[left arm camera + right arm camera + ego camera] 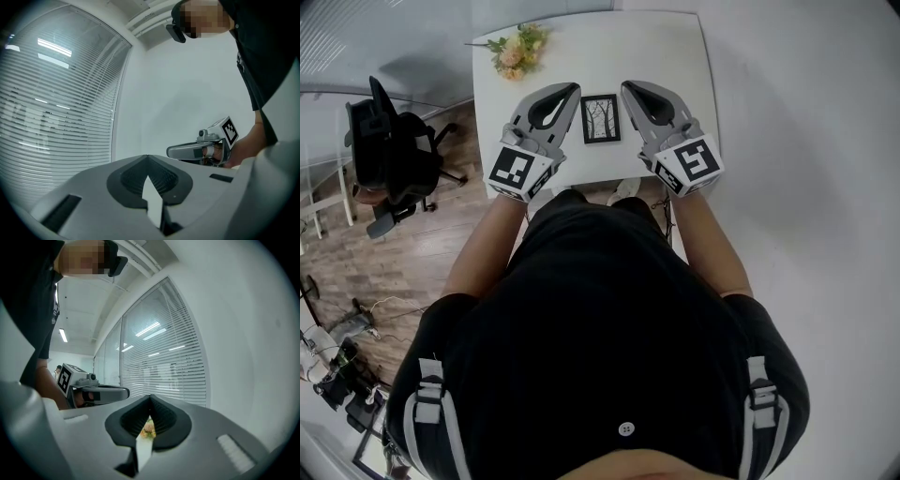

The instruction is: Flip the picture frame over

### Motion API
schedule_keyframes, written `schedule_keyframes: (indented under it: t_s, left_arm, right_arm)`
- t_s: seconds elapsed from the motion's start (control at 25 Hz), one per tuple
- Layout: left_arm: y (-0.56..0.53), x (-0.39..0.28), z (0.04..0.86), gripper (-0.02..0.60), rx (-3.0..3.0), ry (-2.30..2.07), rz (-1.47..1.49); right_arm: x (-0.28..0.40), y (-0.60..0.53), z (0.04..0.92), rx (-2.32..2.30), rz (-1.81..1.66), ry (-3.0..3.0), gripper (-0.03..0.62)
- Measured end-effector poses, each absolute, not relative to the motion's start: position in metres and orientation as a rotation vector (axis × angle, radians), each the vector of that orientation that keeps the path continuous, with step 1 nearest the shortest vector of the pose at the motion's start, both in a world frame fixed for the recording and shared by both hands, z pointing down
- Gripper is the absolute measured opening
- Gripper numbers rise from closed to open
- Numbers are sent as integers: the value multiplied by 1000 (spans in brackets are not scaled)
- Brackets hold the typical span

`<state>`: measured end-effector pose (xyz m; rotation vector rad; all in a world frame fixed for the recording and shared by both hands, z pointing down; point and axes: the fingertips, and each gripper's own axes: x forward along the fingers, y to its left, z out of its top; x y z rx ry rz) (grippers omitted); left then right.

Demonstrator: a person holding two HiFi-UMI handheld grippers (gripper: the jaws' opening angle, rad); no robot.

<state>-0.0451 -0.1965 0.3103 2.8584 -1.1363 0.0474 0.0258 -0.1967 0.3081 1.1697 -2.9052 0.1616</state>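
Observation:
A small black picture frame lies flat on the white table, its picture of bare trees facing up. My left gripper rests just left of the frame, its jaw tips together and nothing between them. On the frame's right side lies my right gripper, shut and empty as well. Neither touches the frame. In the left gripper view my own jaws meet at the tip and the right gripper shows beyond. The right gripper view shows its closed tip and the left gripper.
A bunch of pale flowers lies at the table's far left corner, also glimpsed through the jaw opening as flowers. A black office chair stands on the wooden floor to the left. Window blinds line the wall.

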Motion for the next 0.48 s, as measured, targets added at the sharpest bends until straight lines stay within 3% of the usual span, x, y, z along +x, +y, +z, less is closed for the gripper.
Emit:
schedule_keyframes:
  t_s: [0.48]
  left_arm:
    - [-197,-48,318,6,2849,-1127,76]
  right_arm:
    - [17,-194,315,1142,159,-2896,9]
